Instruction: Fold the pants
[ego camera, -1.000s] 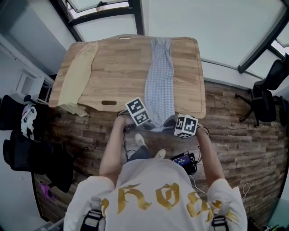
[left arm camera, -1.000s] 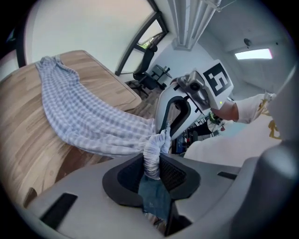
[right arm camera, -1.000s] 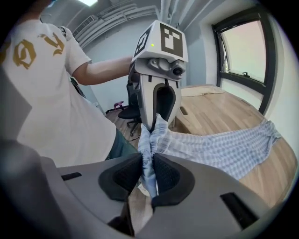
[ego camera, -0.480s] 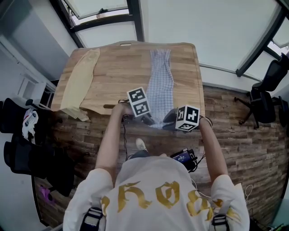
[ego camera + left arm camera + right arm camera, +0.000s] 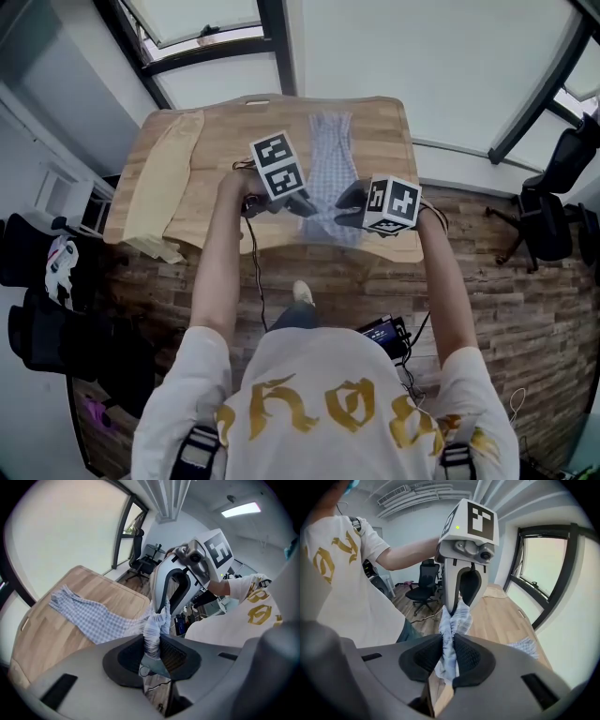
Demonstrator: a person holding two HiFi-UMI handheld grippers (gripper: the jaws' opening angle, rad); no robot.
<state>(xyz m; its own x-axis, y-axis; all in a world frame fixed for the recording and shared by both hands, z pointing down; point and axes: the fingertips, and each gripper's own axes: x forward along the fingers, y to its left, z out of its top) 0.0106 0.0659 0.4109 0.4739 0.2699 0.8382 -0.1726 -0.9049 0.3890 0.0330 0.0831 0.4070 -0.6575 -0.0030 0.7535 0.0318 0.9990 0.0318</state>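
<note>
Both tongs are rising above their earlier spot, left gripper (image 5: 298,202) and right gripper (image 5: 348,201) each clamping the near end of the checked pants (image 5: 330,157) (far end lying on the wooden table (image 5: 223,141)).

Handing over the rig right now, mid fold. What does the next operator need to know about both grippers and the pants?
Left gripper: shut on the near end of the blue-and-white checked cloth pants.
Right gripper: shut on that same end, close beside the left.
Pants: near end held up off the wooden table; the far end lies flat on it as a narrow strip. A cream cloth lies along the table's left edge.
Done: near end gripped and raised.
Left: probably carry the held end over to the far end, lay it flat, release.
</note>
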